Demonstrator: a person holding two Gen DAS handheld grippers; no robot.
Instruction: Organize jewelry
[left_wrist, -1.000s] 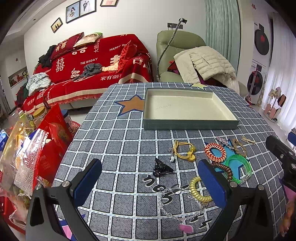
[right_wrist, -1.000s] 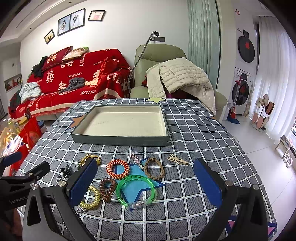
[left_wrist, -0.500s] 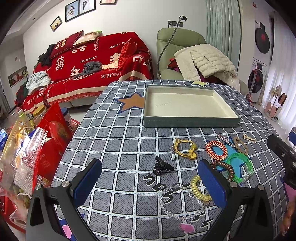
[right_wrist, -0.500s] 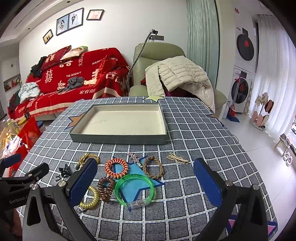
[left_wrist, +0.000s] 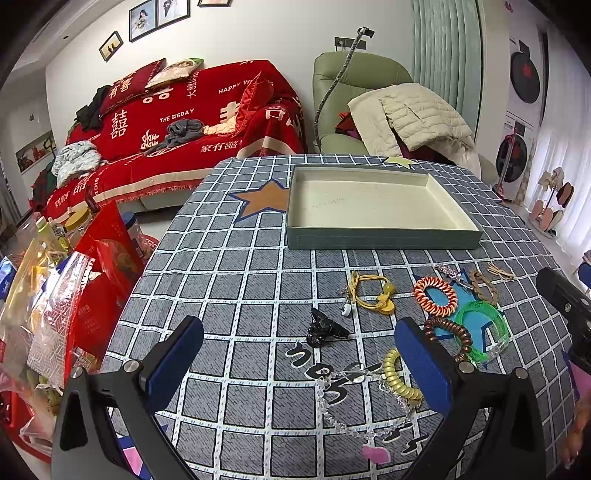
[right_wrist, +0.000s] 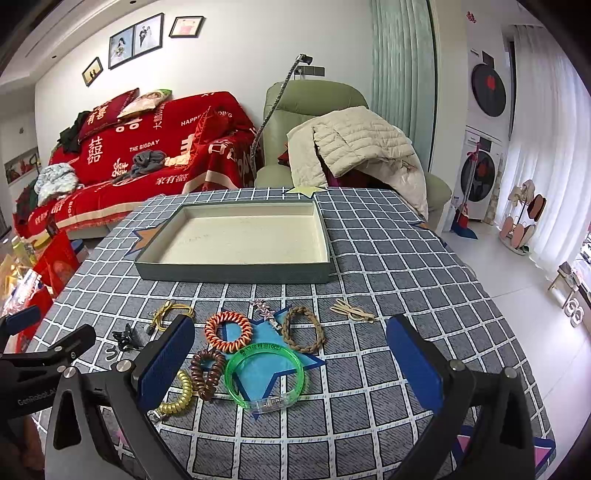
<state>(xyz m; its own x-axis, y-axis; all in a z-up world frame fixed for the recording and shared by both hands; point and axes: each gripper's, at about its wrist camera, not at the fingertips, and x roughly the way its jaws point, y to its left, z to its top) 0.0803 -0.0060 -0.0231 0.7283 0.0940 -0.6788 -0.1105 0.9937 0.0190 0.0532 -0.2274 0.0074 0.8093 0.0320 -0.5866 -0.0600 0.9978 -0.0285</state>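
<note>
An empty grey tray (left_wrist: 384, 238) (right_wrist: 232, 272) stands mid-table. In front of it lie jewelry pieces: a yellow cord bracelet (left_wrist: 369, 293), a black hair clip (left_wrist: 325, 330), an orange spiral band (left_wrist: 435, 296) (right_wrist: 228, 331), a brown spiral band (right_wrist: 207, 373), a gold spiral band (right_wrist: 176, 397), a green bangle (right_wrist: 265, 378), a braided brown bracelet (right_wrist: 303, 328), a star clip (right_wrist: 265, 312), a tan tie (right_wrist: 352, 311) and a clear bead chain (left_wrist: 354, 406). My left gripper (left_wrist: 299, 369) is open above the clip and chain. My right gripper (right_wrist: 290, 365) is open above the green bangle.
The table wears a grey checked cloth (right_wrist: 388, 258). Snack bags (left_wrist: 55, 295) pile at its left edge. A red sofa (left_wrist: 184, 122) and a green armchair with a jacket (right_wrist: 351, 147) stand behind. Washing machines (right_wrist: 480, 173) stand at the right.
Both grippers have drifted slightly back and upward, so the tray and jewelry sit a little lower in view. Nothing on the table moved.
</note>
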